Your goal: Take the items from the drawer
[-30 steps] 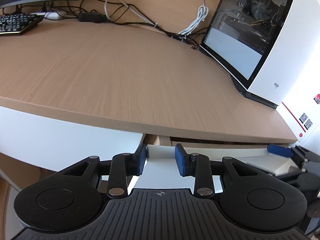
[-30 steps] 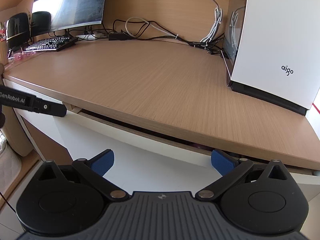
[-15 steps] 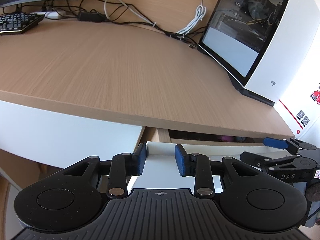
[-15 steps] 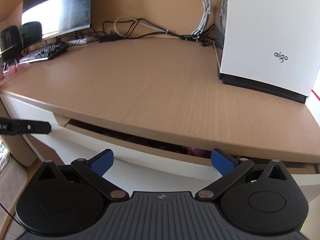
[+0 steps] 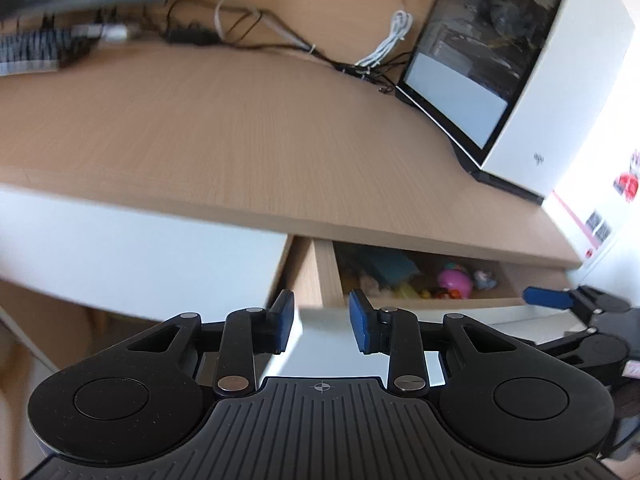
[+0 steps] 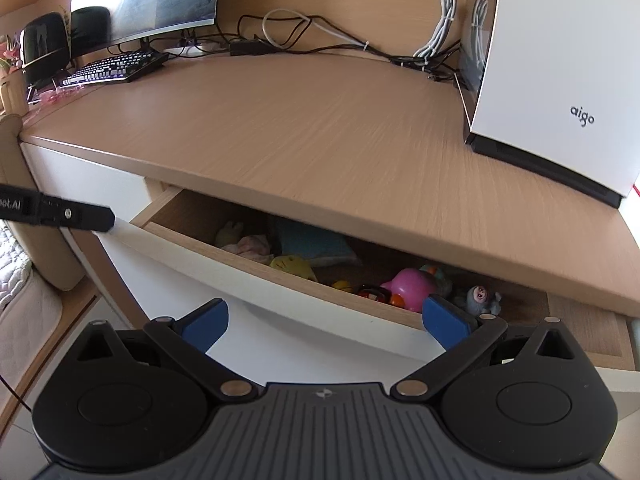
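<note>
The desk [image 6: 320, 140] fills the view ahead of both tools, and under its front edge the drawer [image 6: 256, 268] stands partly pulled out, its white front panel just beyond the left tool [image 5: 321, 322] and close below the right tool [image 6: 324, 320]. The step in hand looks like drawing the drawer out; it should slide further before anything is lifted, since the desk's overhang covers the back half of the contents. A straight, level pull along the runners, with neither side leading, would keep it from racking.

Inside, well ahead of the right tool, lie a blue cloth [image 6: 312, 242] toward the back and, left of it, a pale pink rag [image 6: 250, 245]. In front of the cloth sits a yellow soft toy [image 6: 294, 266]. A pink round toy [image 6: 408, 286] sits just beyond the right tool's right finger, and a small grey figure [image 6: 480, 298] lies further right still.

The left tool's jaws stand narrowly apart, straddling the left end of the drawer front; whether the pads press on it cannot be told through the blur. The right tool's jaws stand wide with nothing between them. Both tools tilt downward toward the drawer.
</note>
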A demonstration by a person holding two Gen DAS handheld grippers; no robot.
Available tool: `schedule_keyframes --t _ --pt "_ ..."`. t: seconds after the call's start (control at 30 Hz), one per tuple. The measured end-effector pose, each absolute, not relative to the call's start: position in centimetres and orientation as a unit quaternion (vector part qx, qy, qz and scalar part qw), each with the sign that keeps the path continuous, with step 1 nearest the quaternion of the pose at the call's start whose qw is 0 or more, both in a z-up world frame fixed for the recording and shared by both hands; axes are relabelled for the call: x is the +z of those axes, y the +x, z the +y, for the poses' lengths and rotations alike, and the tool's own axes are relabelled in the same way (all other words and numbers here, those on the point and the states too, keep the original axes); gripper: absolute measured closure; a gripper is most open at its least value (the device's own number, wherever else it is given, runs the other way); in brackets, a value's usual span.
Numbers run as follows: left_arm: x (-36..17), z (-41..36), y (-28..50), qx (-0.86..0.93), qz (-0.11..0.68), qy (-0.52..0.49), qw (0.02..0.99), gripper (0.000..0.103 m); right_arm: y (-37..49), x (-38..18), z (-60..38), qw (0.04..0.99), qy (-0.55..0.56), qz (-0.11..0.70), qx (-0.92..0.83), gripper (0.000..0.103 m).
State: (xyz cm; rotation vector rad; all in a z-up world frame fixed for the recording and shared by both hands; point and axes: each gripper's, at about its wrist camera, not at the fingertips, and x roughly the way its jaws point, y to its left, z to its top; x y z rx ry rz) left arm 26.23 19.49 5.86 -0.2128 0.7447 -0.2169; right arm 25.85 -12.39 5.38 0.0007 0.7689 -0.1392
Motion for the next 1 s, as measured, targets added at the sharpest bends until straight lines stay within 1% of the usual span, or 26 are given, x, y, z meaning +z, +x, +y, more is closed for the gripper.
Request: schedule_keyframes --t 0.2,0.37,0.43,0.47,0.5,0.57,0.63,0.77,0.8,0.87,1.0 --pt "8.4 16.6 26.2 -0.151 0.389 -0.075 0.906 0.07 23.6 6.3 -11.4 0.92 0.035 0.384 -0.07 0.0" --pt "7.8 13.9 27.4 -0.171 0.423 -0.08 0.886 0.07 21.1 7.4 -10.4 0.909 0.095 0.403 -0.049 0.0" --pt "7.4 13.0 28.0 -0.176 0.42 -0.076 0.887 0.07 20.1 6.2 -10.9 0.876 0.187 0.443 -0.037 0.0" --pt "7.1 12.6 28.5 -0.177 0.422 -0.074 0.886 0.07 19.1 5.8 -11.0 0.873 0.213 0.437 -0.048 0.0" --pt "6.8 12.3 29.1 -0.179 0.427 -0.071 0.883 0.07 18.3 6.0 -10.5 0.877 0.196 0.434 -0.064 0.0" --pt "5.9 11.5 30.5 -0.178 0.437 -0.06 0.88 0.07 17.1 7.4 -9.1 0.895 0.121 0.42 -0.089 0.0" --pt "5.0 10.9 31.5 -0.175 0.444 -0.053 0.877 0.07 16.7 9.1 -8.6 0.902 0.084 0.413 -0.098 0.0" --pt "3.2 10.4 32.8 -0.177 0.471 -0.065 0.862 0.07 16.4 11.4 -9.6 0.903 0.084 0.397 -0.139 0.0" --pt "2.7 10.5 32.7 -0.177 0.479 -0.069 0.857 0.07 16.2 11.6 -9.9 0.902 0.088 0.395 -0.152 0.0" --pt "2.2 10.3 32.4 -0.181 0.479 -0.07 0.856 0.075 16.0 11.9 -10.8 0.898 0.094 0.395 -0.172 0.0" --pt "2.0 10.7 32.3 -0.18 0.485 -0.087 0.851 0.075 15.6 11.8 -11.5 0.89 0.08 0.401 -0.204 0.0"
